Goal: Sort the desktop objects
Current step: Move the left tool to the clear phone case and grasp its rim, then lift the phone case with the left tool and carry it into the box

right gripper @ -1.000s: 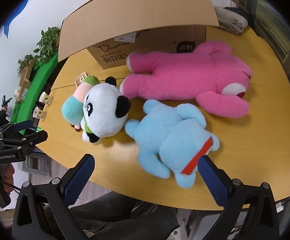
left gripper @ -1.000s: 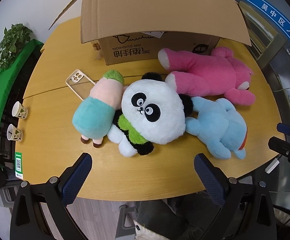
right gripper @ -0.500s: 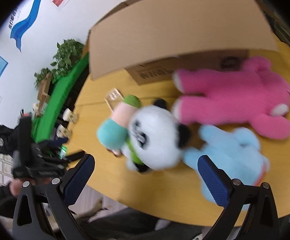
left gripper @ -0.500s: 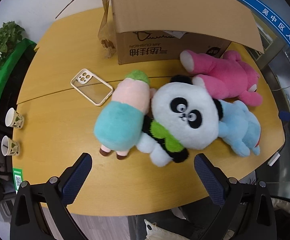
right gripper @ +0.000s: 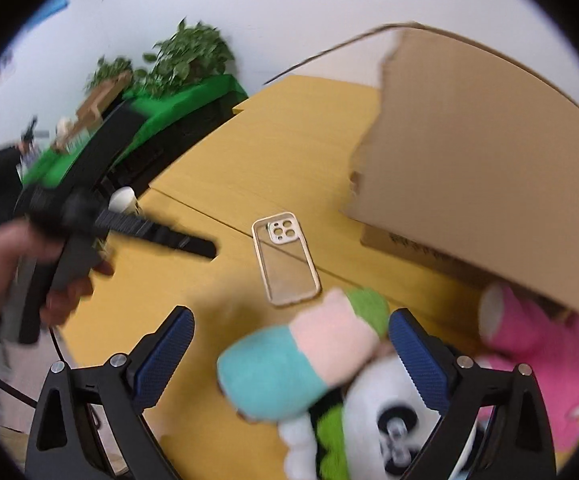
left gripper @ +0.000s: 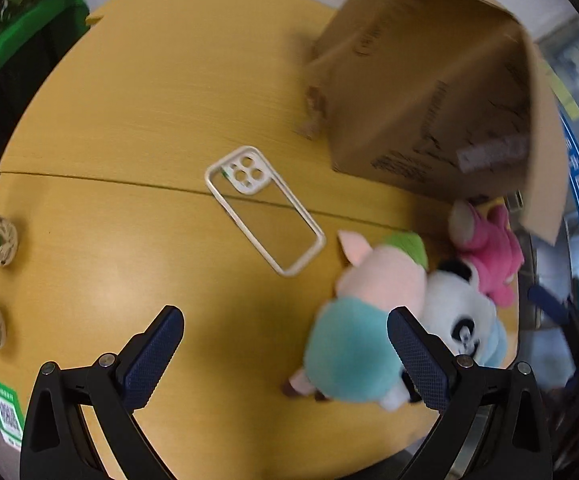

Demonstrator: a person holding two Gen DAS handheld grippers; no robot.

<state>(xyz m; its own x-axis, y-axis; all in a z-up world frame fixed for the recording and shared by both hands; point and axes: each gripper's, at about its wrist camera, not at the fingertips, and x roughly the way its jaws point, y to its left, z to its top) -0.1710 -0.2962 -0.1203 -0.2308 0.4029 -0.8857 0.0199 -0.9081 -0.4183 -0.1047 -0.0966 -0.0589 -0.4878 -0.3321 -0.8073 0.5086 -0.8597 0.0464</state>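
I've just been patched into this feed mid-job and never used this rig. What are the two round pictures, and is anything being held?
There is no robot: a person holds one two-finger gripper in each hand, with a fisheye camera on each. The left gripper and right gripper are both open and hold nothing. On the yellow wooden table lie a clear phone case with a cream rim, a teal and pink plush toy, a panda plush, a pink plush and a brown cardboard box.
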